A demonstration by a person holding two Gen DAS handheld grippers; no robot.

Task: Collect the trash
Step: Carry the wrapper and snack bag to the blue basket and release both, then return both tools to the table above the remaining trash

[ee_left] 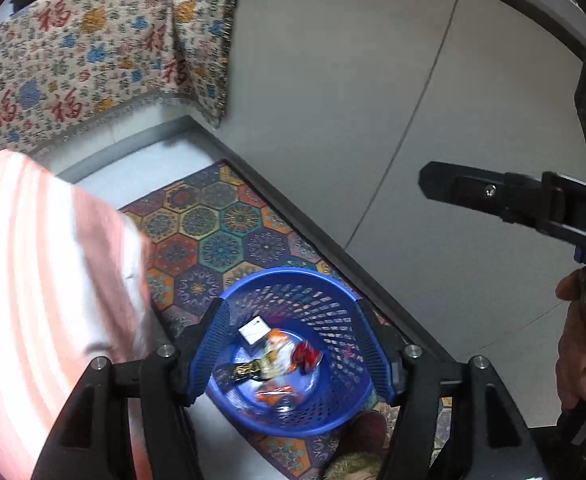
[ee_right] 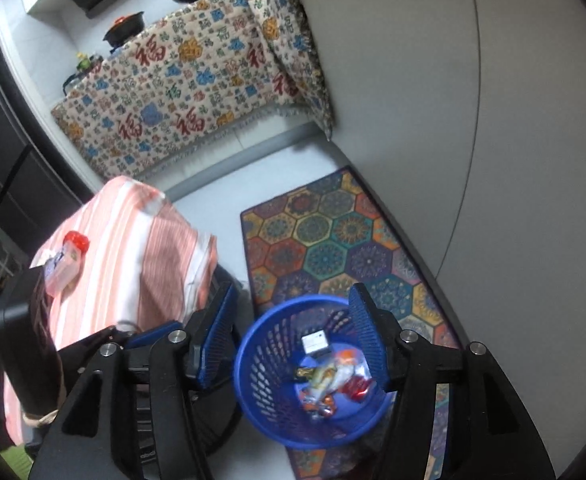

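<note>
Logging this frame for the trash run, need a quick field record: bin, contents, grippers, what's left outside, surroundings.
bin: blue basket on the floor, partly on the patterned mat
contents: white box, several wrappers
left gripper: open, empty, above the basket
right gripper: open, empty, above the basket
outside bin: bottle with red cap lying on the striped cloth
background: counter draped in a patterned cloth, pans on top

Left tool and right tool both gape, empty.
</note>
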